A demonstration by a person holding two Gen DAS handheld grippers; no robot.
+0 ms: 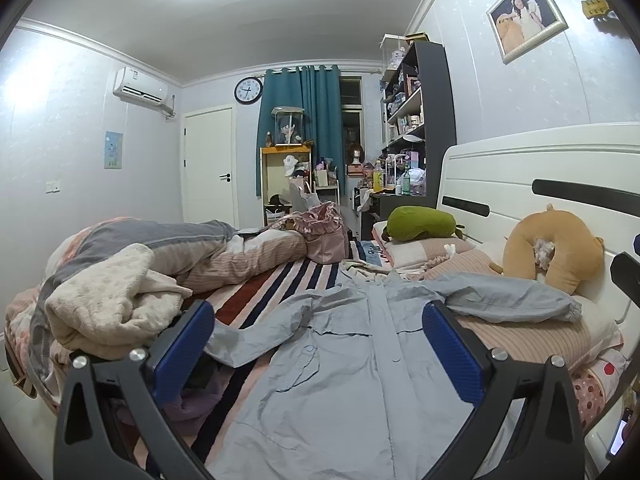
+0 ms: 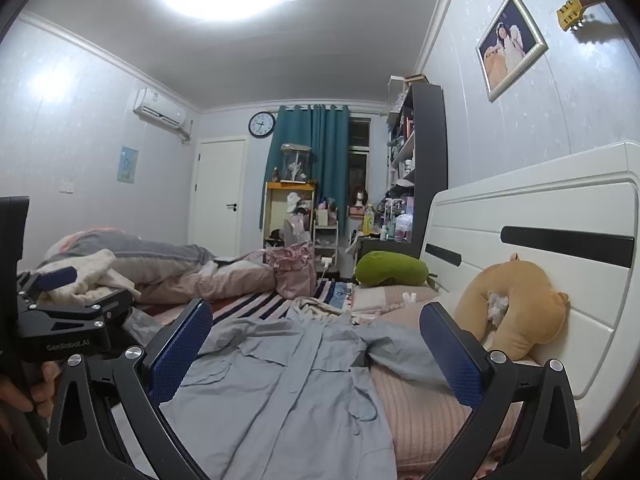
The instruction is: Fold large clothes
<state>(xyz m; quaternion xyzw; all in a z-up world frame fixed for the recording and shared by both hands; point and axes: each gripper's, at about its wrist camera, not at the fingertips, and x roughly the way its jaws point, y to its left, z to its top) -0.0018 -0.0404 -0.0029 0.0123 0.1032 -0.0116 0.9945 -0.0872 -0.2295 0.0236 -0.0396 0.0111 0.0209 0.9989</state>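
Observation:
A large pale blue button-up jacket [image 1: 344, 364] [image 2: 280, 392] lies spread face up on the striped bed sheet [image 1: 260, 292], sleeves flung out to both sides. My left gripper [image 1: 320, 344] hovers over the jacket's lower front, open wide, nothing between its blue pads. My right gripper [image 2: 316, 344] stands open over the jacket's right half, empty too. In the right wrist view the left gripper [image 2: 76, 288] shows at the left edge, held by a hand [image 2: 36, 388].
A heap of quilts and a cream blanket [image 1: 112, 300] fills the bed's left side. A pink bag [image 1: 326, 236], a green plush [image 1: 420, 222] and an orange plush pillow [image 1: 556, 248] sit by the white headboard [image 1: 540, 172]. Pink pillows [image 2: 424, 412] lie under the right sleeve.

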